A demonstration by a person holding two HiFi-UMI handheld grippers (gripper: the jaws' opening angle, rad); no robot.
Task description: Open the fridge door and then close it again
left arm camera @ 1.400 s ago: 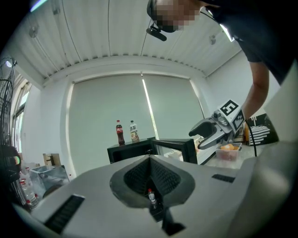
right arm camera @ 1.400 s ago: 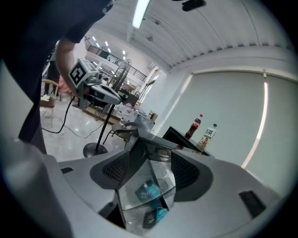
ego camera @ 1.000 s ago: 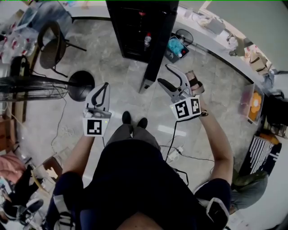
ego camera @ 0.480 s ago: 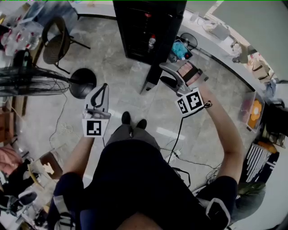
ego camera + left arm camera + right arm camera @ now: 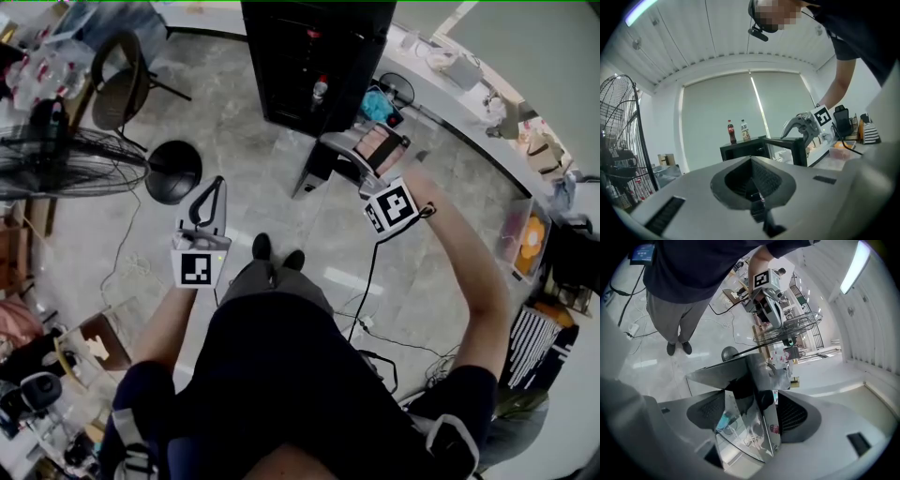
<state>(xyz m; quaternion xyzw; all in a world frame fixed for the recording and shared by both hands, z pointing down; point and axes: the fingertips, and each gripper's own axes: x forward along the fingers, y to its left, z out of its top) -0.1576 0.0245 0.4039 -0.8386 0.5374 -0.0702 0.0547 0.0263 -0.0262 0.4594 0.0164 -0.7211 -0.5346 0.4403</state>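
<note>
Black fridge (image 5: pixel 300 66): it stood on the floor at the far middle of the scene, cabinet open.
Glass door (image 5: pixel 745 427): it was swung well out toward the person, hinged at the fridge's right corner, with its free edge at the near end. That edge ran upright, its long axis top to bottom.
Right tongs (image 5: pixel 345 155): released, the jaws just having been spreading to about their widest. The door's free edge stood in the gap between them, and neither pad looked pressed on it.
Left tongs (image 5: pixel 217 183): clenched on nothing, held level over the floor at the near left, well apart from the door.
Nearer hand: the right one, already at the door's edge; the left was farther from it.
Step in hand: judged as letting go of the opened door, with closing yet to come.
Deciding relation: the cabinet lay far and left of the door's free edge, so a closing push would probably have to go that way.
</note>
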